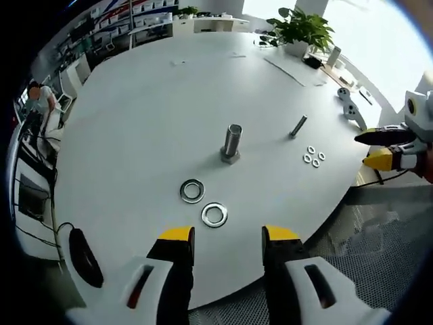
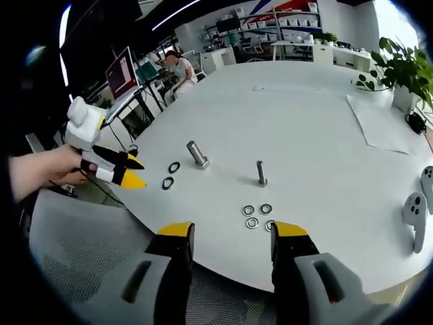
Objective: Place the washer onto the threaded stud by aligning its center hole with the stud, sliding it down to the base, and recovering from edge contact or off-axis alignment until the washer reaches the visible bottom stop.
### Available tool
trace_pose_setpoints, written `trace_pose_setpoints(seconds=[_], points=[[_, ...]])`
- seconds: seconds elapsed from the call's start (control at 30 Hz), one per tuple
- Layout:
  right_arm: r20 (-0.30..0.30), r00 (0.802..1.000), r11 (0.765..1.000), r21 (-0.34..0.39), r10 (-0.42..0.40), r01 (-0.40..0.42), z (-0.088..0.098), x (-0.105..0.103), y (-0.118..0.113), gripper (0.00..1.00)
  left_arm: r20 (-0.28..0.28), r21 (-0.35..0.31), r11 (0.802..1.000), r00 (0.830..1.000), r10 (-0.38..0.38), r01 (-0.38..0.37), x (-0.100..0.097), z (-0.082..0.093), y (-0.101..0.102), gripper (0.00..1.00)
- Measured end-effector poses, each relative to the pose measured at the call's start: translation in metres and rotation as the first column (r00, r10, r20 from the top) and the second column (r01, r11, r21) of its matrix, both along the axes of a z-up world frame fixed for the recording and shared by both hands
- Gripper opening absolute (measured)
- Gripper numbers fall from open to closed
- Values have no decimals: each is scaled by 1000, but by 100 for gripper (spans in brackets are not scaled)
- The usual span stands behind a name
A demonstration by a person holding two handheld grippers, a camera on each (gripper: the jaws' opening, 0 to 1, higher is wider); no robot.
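Note:
A large threaded stud (image 1: 232, 143) stands head-down on the round white table (image 1: 149, 115), with two big washers (image 1: 192, 191) (image 1: 214, 214) lying flat in front of it. My left gripper (image 1: 228, 240) hangs open above the table's near edge, just short of the washers. A thinner stud (image 2: 260, 173) stands in the right gripper view, with several small washers (image 2: 257, 215) before it. My right gripper (image 2: 232, 240) is open over the table's edge, nothing between its jaws. The same big stud (image 2: 197, 154) and big washers (image 2: 170, 175) lie further left there.
A potted plant (image 1: 301, 30) and papers (image 1: 294, 68) sit at the table's far side. White controllers (image 2: 417, 203) lie at the right edge. A mesh chair back (image 2: 74, 250) is below the rim. Desks, monitors and a seated person (image 2: 179, 68) lie beyond.

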State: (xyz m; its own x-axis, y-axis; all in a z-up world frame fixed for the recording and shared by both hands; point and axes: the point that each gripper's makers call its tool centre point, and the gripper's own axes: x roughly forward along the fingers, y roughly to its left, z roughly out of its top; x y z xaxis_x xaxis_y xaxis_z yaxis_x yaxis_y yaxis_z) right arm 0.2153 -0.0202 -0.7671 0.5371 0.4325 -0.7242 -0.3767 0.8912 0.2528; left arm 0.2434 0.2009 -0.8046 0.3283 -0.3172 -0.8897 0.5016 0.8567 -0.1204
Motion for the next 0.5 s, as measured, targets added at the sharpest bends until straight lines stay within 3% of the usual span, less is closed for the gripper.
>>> trace_pose_setpoints(seconds=[0.5], points=[[2,1000,1000,5,8,-8,1,-1,2,48,-61,49,999,998,-8,11,15,-15,4,38]])
